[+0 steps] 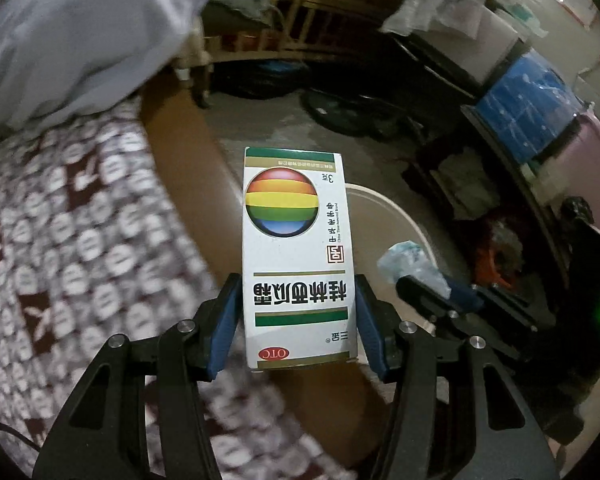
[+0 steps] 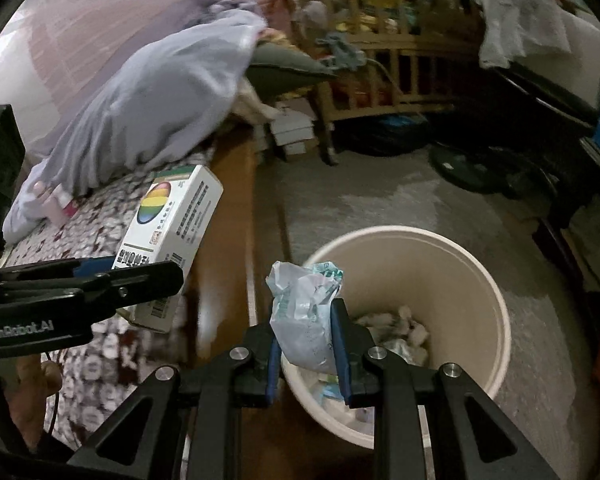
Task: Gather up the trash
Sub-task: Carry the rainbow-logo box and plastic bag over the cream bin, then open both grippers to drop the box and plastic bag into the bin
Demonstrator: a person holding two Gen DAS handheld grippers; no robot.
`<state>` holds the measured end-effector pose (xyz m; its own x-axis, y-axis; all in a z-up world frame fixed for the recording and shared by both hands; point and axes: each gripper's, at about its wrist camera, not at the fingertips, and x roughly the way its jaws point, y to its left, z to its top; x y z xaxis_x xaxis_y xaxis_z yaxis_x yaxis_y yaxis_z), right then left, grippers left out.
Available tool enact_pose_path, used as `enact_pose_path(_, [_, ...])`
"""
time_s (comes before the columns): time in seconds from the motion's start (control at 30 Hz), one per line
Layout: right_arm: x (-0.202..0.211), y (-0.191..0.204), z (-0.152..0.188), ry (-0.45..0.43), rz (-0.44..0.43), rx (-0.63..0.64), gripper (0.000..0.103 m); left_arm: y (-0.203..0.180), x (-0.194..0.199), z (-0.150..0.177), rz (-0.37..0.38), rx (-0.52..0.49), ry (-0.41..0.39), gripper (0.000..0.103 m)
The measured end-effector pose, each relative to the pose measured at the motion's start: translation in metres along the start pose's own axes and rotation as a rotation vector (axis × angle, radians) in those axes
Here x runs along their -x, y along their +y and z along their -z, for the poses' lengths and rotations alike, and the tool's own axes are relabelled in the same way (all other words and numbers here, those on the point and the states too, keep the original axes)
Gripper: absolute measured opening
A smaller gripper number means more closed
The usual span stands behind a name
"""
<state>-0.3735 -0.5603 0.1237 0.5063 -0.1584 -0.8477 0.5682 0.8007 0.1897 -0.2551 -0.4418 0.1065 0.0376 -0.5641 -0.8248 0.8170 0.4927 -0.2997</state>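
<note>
Judging by the crumpled scraps already lying in the round cream plastic bin (image 2: 488, 280), collection is partly done. A white cardboard medicine box (image 1: 298, 256) is clamped in the left gripper (image 1: 296, 320) beside the bed edge, a crumpled pale plastic wrapper (image 2: 304, 312) is pinched tight in the right gripper (image 2: 306, 354) over the bin rim; neither's been dropped in yet.

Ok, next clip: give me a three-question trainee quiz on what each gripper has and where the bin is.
1. True or false: the left gripper is shut on the white medicine box.
2. What does the right gripper hold: (a) a crumpled plastic wrapper, (b) a bottle, (c) nothing?
3. What lies inside the beige bin?

Key: 1 true; 2 a; 3 crumpled trash, mostly pale scraps.
</note>
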Motion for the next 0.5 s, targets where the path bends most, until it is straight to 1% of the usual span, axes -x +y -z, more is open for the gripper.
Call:
enact_pose_path(0.1, [0.001,-0.014,0.003,0.002,0.021,-0.027,0.022,-0.010,-0.011,-0.005,0.045,0.003,0.020,0.053])
enact_pose_path(0.23, [0.000,-0.029,0.005,0.003,0.061,-0.057,0.023,-0.016,-0.019,-0.010,0.075,0.002,0.020,0.054])
enact_pose_path(0.27, [-0.001,-0.033,0.006,0.008,0.079,-0.068,0.027,-0.017,-0.020,-0.010,0.075,-0.002,0.020,0.058])
enact_pose_path(0.3, [-0.002,-0.036,0.007,0.008,0.087,-0.078,0.040,-0.017,-0.020,-0.011,0.075,-0.006,0.020,0.061])
enact_pose_path(0.33, [-0.001,-0.040,0.007,0.003,0.091,-0.093,0.048,-0.017,-0.020,-0.011,0.080,-0.007,0.017,0.063])
enact_pose_path(0.37, [-0.001,-0.044,0.008,-0.004,0.088,-0.111,0.049,-0.017,-0.019,-0.011,0.086,-0.008,0.011,0.065])
enact_pose_path(0.43, [-0.001,-0.049,0.010,0.002,0.082,-0.135,0.049,-0.018,-0.018,-0.009,0.072,-0.021,0.003,0.066])
enact_pose_path(0.5, [0.000,-0.050,0.011,0.004,0.083,-0.140,0.049,-0.020,-0.017,-0.007,0.036,-0.035,-0.011,0.066])
